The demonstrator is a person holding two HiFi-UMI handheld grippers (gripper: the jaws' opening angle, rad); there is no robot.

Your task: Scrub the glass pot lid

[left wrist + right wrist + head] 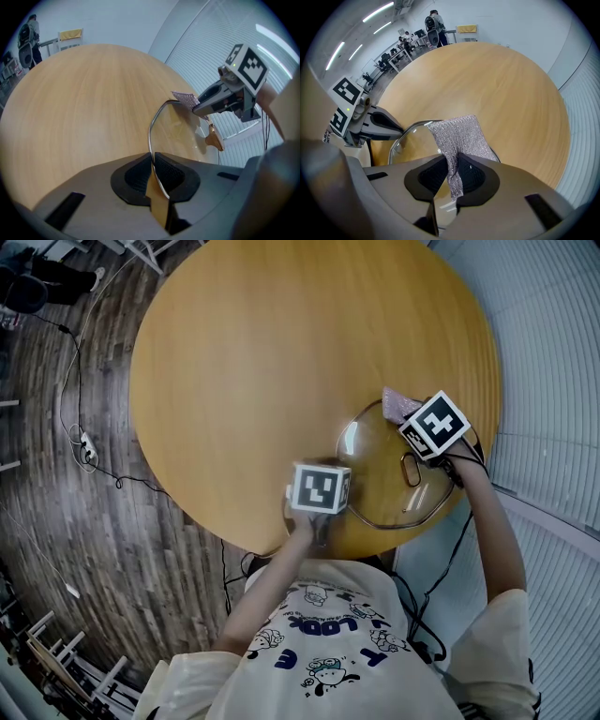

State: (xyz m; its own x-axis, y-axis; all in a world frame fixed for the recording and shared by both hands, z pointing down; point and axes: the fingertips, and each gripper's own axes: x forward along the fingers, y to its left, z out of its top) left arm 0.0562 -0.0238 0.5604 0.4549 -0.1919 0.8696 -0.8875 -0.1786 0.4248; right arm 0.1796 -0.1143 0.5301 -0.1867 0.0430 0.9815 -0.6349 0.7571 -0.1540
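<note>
Round, pale wood-grain table [281, 362] filled the scene, with the domed glass pot lid [375, 479] near its edge by the person. The left gripper [153, 174] was clamped on the lid's thin metal rim, and its view showed the raised brown handle [214, 138]. The right gripper [453, 174] pinched a silvery mesh cloth [459, 133] draped over the lid's rim.

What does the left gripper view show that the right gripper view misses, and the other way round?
Only the left gripper view: the left gripper with jaws shut on the metal rim of the clear glass pot lid, plus the lid's brown handle. Only the right gripper view: the right gripper with jaws shut on the silvery mesh scrubbing cloth. Both: the round wooden table, the lid, and the cloth at the lid's edge.
</note>
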